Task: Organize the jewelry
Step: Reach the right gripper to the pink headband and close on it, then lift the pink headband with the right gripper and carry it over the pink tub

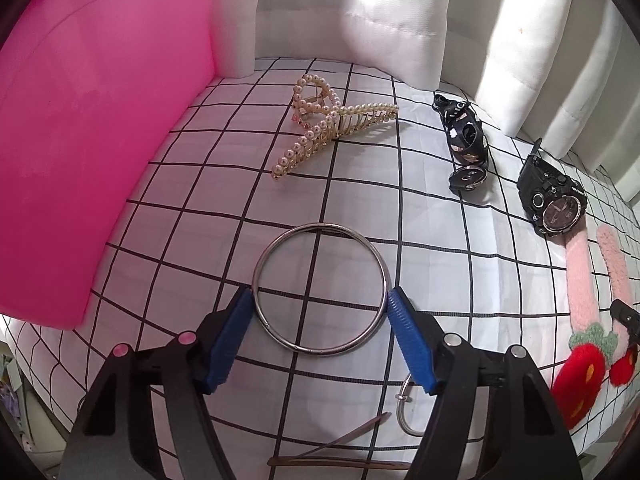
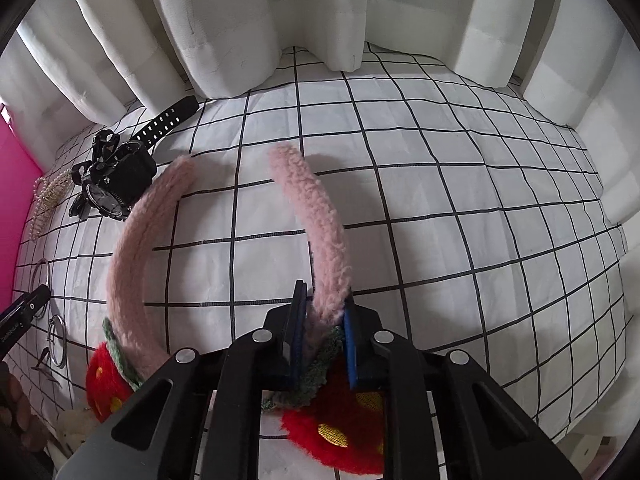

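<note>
My left gripper (image 1: 321, 295) has its blue fingers (image 1: 404, 316) against both sides of a silver bangle (image 1: 320, 350) lying on the checked cloth. My right gripper (image 2: 322, 312) is shut on one arm of a pink fuzzy headband (image 2: 316, 216) with red strawberry ends (image 2: 340, 432). The headband also shows at the right in the left wrist view (image 1: 578, 280). A pearl hair claw (image 1: 320, 128), a small black patterned watch (image 1: 466, 148) and a big black watch (image 1: 554, 204) lie farther back.
A pink box (image 1: 88, 148) stands at the left. White curtains (image 2: 320, 20) hang behind the table. A small silver ring (image 1: 404, 408) and brown hair pins (image 1: 340, 452) lie near my left gripper. The checked cloth (image 2: 480, 200) stretches to the right.
</note>
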The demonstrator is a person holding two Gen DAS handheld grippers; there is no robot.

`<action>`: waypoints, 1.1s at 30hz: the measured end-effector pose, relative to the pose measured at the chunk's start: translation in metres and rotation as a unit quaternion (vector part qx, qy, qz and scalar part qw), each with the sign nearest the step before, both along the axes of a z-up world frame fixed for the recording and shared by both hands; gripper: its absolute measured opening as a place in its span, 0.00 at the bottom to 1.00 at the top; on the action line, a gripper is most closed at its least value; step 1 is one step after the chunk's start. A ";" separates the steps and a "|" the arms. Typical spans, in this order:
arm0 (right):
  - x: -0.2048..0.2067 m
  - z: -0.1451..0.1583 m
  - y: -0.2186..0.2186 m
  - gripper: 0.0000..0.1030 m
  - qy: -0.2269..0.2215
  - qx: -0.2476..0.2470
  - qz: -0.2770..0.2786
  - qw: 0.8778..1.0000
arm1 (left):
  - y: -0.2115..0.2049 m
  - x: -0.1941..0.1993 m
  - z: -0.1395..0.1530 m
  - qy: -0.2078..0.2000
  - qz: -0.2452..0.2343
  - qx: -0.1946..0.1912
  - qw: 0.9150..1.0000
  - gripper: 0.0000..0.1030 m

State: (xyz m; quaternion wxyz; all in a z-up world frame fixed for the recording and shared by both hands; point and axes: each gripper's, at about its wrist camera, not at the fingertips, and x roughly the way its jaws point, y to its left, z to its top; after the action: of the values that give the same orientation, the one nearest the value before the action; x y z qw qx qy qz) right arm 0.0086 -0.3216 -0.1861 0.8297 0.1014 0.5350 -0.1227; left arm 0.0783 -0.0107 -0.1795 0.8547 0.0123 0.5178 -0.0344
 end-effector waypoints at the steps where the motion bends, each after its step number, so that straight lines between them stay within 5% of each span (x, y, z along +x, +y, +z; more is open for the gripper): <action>1: -0.001 0.000 -0.001 0.12 -0.004 0.002 -0.001 1.000 | 0.001 0.000 0.001 -0.001 0.000 -0.001 1.000 0.65; 19: -0.013 0.058 0.013 0.11 -0.101 -0.006 0.024 0.995 | 0.008 -0.010 0.057 -0.041 -0.007 -0.027 0.999 0.64; 33: -0.014 0.132 0.036 0.11 -0.172 -0.023 0.055 0.983 | 0.017 -0.021 0.121 -0.098 -0.015 -0.048 0.994 0.64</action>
State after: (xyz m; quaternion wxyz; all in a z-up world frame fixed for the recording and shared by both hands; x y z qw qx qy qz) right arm -0.0052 -0.2853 -0.0538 0.9171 0.0720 0.3857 -0.0698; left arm 0.0574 0.0059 -0.0583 0.9005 -0.0178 0.4287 -0.0704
